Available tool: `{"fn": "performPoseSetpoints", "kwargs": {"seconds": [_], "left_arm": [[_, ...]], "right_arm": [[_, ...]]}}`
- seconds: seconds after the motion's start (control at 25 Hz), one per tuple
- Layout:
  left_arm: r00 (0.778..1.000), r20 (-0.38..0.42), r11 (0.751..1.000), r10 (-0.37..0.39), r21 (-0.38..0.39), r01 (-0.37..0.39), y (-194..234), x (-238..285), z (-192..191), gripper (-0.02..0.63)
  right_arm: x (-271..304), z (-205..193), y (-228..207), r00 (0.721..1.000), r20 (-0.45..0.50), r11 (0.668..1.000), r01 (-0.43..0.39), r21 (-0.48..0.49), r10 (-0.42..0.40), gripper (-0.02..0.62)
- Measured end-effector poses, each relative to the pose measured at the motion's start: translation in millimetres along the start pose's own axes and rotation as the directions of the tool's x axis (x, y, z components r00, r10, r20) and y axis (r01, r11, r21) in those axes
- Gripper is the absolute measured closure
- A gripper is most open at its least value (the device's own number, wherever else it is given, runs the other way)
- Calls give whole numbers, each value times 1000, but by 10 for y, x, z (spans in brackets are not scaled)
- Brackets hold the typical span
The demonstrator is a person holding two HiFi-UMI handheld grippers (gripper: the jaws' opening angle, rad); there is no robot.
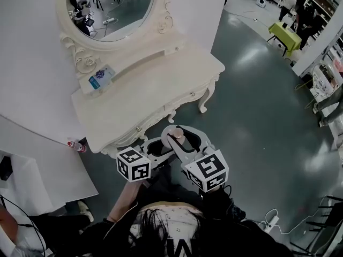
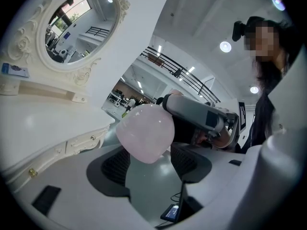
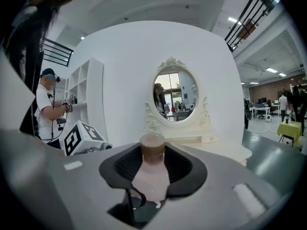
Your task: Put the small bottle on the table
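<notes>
i see the small pink bottle w/ brown cap (image 3: 153,169) clamped upright in my right gripper (image 3: 153,163). my left gripper (image 2: 146,161) presses on its round body too. bottle hangs in air just before the cream carved desk (image 1: 139,95), not on it.

Two claws (image 1: 159,145) (image 1: 182,139); one bottle (image 1: 176,136), perhaps two

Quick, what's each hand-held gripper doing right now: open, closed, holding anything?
Left hand-held gripper: jaws apart with the small bottle at them; whether they grip it cannot be told.
Right hand-held gripper: closed on the small bottle.
</notes>
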State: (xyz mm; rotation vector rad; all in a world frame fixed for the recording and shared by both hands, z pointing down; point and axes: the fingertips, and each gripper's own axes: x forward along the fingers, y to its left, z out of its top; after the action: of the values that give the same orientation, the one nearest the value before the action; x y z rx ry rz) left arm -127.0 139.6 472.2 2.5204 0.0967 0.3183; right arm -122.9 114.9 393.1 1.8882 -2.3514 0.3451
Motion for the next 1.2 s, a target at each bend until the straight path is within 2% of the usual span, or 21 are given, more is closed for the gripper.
{"fn": "performPoseSetpoints", "kwargs": {"seconds": [0.8, 1.2], "left_arm": [[995, -35, 995, -94, 17, 94, 1205, 328, 1100, 344], [994, -45, 995, -102, -3, 102, 1692, 296, 1295, 344]], "right_arm": [[1322, 529, -864, 995, -26, 995, 94, -18, -94, 446], [1852, 545, -1007, 993, -55, 995, 102, -8, -102, 446]]}}
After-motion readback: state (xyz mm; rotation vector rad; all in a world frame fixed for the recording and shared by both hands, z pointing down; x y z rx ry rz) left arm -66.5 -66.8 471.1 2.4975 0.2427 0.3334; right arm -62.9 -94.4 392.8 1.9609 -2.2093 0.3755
